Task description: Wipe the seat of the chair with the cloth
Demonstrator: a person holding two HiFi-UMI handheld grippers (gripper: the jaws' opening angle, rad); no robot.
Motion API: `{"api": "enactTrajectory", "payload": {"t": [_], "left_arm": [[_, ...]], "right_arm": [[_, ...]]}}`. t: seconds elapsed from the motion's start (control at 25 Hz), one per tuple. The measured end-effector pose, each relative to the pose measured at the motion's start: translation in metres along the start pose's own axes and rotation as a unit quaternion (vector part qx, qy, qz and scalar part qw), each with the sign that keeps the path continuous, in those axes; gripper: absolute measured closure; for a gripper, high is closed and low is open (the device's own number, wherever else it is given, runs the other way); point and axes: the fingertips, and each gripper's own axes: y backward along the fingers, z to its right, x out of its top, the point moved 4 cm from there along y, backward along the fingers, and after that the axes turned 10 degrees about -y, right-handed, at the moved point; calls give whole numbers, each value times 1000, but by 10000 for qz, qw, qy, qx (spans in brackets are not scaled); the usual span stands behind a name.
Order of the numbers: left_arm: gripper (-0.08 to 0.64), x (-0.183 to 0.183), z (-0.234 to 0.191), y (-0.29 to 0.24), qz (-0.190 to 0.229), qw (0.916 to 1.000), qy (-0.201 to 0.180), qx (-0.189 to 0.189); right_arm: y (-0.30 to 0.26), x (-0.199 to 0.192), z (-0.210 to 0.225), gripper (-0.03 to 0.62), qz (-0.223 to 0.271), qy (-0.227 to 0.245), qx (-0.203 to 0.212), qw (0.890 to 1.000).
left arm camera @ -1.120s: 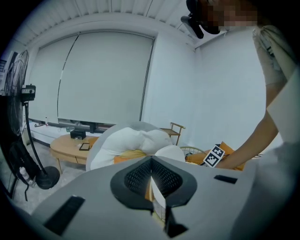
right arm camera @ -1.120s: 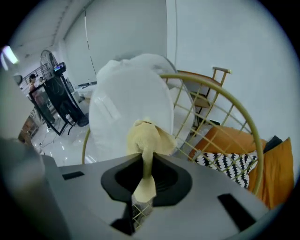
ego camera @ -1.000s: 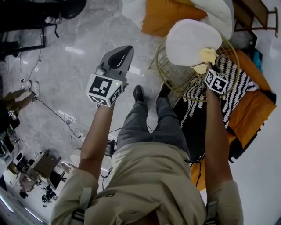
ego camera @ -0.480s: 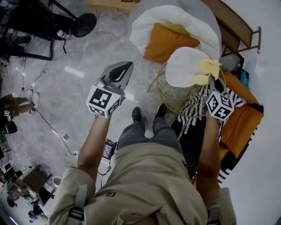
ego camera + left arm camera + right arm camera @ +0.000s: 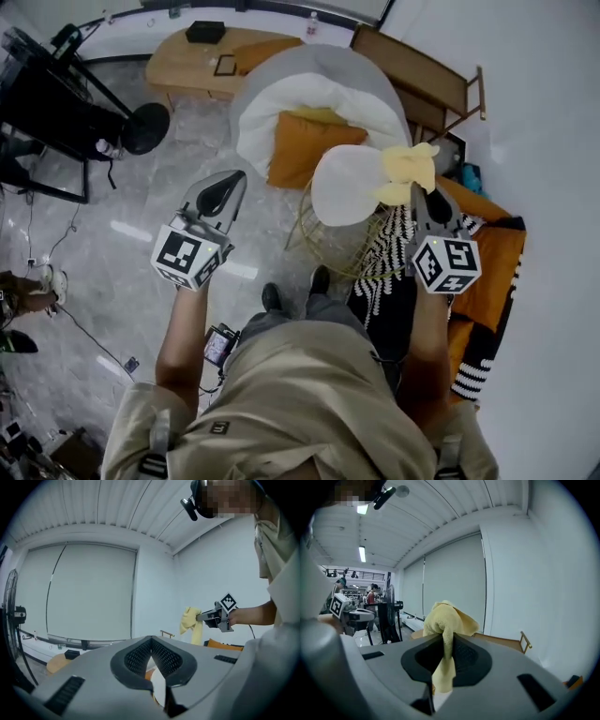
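Fluffy yellow cloth (image 5: 405,169), centre-right: likely soft, light (bunches easily), pinched mid-fold by right gripper (image 5: 424,200); left gripper (image 5: 218,195) closed, empty.

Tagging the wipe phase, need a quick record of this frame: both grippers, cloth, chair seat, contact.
left gripper: jaws together, nothing between them, held up to the left of the chair
right gripper: shut on the cloth
cloth: yellow, bunched above the jaws, one tail hanging below
chair: gold wire frame, in front of the person
seat cushion: white, bare
contact: cloth appears held in the air at the seat's right edge, not pressed on it
wipe: not visibly under way
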Motion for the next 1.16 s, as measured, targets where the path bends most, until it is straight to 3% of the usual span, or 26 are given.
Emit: {"api": "enactTrajectory", "payload": {"t": [0.4, 0.76, 1.16], "left_arm": [[545, 47, 14, 10, 347, 9967, -513, -534], [545, 47, 26, 16, 241, 9964, -387, -714], [545, 43, 23, 27, 525, 9947, -403, -793]], "right_arm": [[59, 47, -42, 552, 473, 459, 114, 9978], [74, 56, -54, 552, 589, 451, 129, 9972], [77, 62, -67, 552, 554, 594, 125, 9966]]}}
